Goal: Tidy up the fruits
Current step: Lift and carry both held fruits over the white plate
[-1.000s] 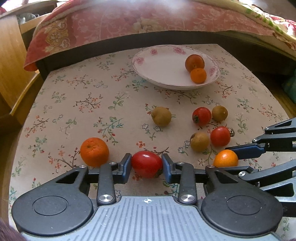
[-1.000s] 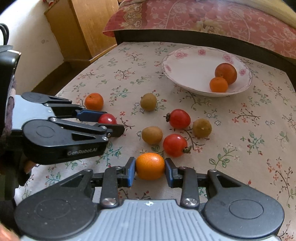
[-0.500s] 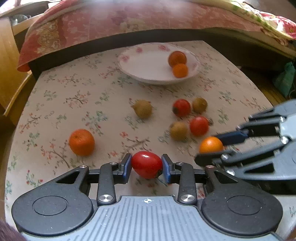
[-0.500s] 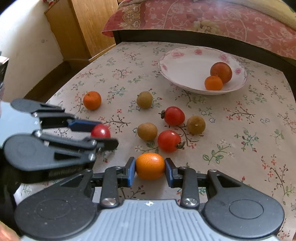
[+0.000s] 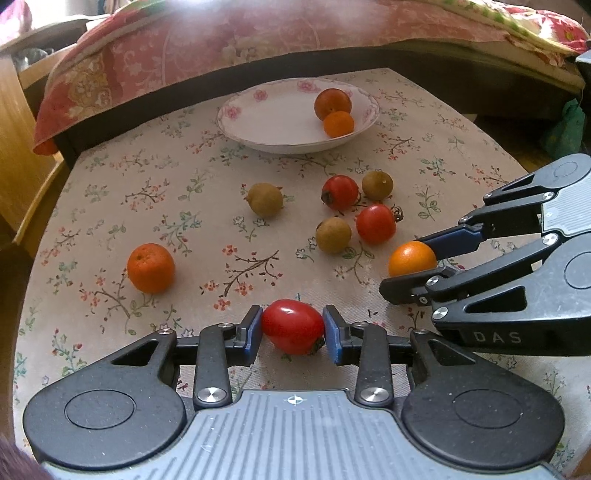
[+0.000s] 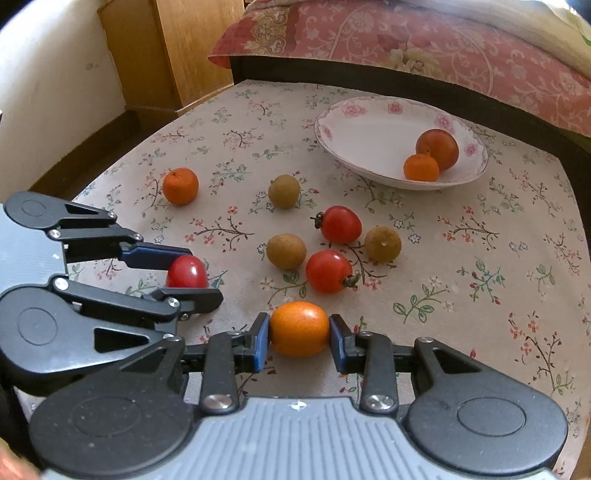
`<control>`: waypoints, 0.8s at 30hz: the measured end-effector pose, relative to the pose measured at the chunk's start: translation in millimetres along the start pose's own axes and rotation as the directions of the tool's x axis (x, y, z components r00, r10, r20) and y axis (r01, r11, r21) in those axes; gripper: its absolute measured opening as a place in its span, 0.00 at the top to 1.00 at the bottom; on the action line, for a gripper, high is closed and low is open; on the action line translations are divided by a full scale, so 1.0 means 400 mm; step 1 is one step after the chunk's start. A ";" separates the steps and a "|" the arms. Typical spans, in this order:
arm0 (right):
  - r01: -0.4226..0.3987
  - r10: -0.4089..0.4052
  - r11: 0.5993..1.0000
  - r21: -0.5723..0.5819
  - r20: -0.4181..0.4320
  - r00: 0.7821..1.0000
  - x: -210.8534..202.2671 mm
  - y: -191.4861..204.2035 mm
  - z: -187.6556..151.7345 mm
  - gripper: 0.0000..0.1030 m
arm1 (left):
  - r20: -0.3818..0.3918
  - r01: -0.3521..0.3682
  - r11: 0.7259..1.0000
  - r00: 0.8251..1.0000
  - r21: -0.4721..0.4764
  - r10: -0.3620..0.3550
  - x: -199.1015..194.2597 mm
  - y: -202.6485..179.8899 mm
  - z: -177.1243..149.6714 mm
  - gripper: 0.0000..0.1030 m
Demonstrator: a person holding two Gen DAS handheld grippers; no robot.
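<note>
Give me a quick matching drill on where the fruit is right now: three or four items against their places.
Items:
1. red tomato
2. oval orange fruit
3. round orange
4. small orange

Places:
A. in the floral bowl
B. between the right gripper fingers
C. loose on the tablecloth
D. between the left gripper fingers

Pairs: 1-D, 2-B, 3-C, 4-A

A home bedroom: bed (image 6: 443,48) with a floral red quilt (image 5: 258,33) just behind the cloth-covered surface (image 6: 480,295), wooden cabinet (image 6: 177,44) (honey-toned) beside it.
</note>
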State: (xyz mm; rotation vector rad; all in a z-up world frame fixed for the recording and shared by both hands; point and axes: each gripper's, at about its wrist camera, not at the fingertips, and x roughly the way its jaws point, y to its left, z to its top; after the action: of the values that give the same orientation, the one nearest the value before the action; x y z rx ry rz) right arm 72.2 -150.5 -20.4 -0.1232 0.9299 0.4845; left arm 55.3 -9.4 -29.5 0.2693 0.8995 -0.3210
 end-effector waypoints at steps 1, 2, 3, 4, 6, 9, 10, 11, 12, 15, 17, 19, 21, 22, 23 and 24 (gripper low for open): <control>0.000 0.000 1.000 -0.001 0.000 1.000 0.001 0.000 0.000 0.65 | 0.001 -0.004 1.000 1.000 0.002 0.004 0.001 0.000 0.001 0.54; 0.001 -0.001 1.000 -0.001 0.000 1.000 0.001 0.000 0.000 0.65 | 0.001 -0.007 1.000 1.000 0.001 0.007 0.001 0.001 0.001 0.53; 0.001 -0.001 1.000 0.000 -0.001 1.000 0.001 0.000 0.000 0.65 | 0.001 -0.009 1.000 1.000 -0.001 0.009 0.001 0.001 0.000 0.52; 0.001 -0.001 1.000 0.003 -0.001 1.000 0.001 -0.001 0.000 0.65 | 0.000 -0.014 1.000 1.000 -0.004 0.014 0.001 0.002 0.000 0.49; -0.001 0.001 1.000 0.009 -0.001 1.000 0.002 -0.005 0.002 0.65 | 0.000 -0.023 1.000 1.000 -0.012 0.023 0.004 0.007 0.001 0.44; 0.000 0.000 1.000 0.008 -0.003 1.000 0.002 -0.004 0.003 0.65 | -0.001 -0.026 0.999 1.000 -0.024 0.026 0.004 0.013 -0.001 0.41; 0.000 0.000 1.000 0.007 -0.003 1.000 0.003 -0.004 0.002 0.65 | -0.001 -0.027 0.999 1.000 -0.024 0.027 0.004 0.013 -0.002 0.40; -0.001 0.001 1.000 0.007 -0.003 1.000 0.003 -0.004 0.002 0.65 | 0.000 -0.028 0.999 1.000 -0.024 0.028 0.003 0.012 -0.003 0.40; -0.001 0.001 1.000 0.007 -0.002 1.000 0.002 -0.005 0.001 0.65 | 0.001 -0.030 0.999 1.000 -0.024 0.030 0.003 0.011 -0.002 0.40; 0.001 -0.001 1.000 0.002 -0.003 1.000 0.003 -0.003 0.001 0.65 | 0.001 -0.022 0.999 1.000 -0.026 0.022 0.002 0.006 -0.003 0.46; 0.004 -0.004 1.000 -0.003 -0.005 1.000 0.002 0.000 0.002 0.65 | -0.002 -0.010 0.999 1.000 -0.031 0.010 -0.001 0.004 -0.002 0.55; 0.006 -0.006 1.000 -0.008 -0.010 1.000 0.002 0.002 0.002 0.65 | -0.003 -0.008 1.000 1.000 -0.026 0.008 -0.004 -0.001 -0.003 0.58; 0.007 -0.007 1.000 -0.004 -0.015 1.000 0.000 0.002 0.002 0.65 | -0.004 -0.010 1.000 1.000 -0.019 0.010 -0.006 -0.005 -0.002 0.59; 0.012 -0.012 1.000 -0.006 -0.018 1.000 0.000 0.003 0.002 0.66 | -0.005 -0.012 1.000 1.000 -0.018 0.012 -0.007 -0.006 -0.002 0.59; 0.016 -0.016 1.000 -0.006 -0.018 1.000 -0.001 0.002 0.002 0.66 | -0.006 -0.011 1.000 1.000 -0.017 0.011 -0.009 -0.008 0.000 0.59; 0.020 -0.020 1.000 -0.005 -0.016 1.000 -0.002 0.002 0.002 0.66 | -0.006 -0.010 1.000 1.000 -0.018 0.009 -0.010 -0.008 0.000 0.59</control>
State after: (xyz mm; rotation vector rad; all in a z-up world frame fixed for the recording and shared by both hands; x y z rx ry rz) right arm 72.0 -149.9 -19.1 -0.1404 0.9428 0.4681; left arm 51.8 -11.9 -26.5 0.2582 0.9063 -0.3035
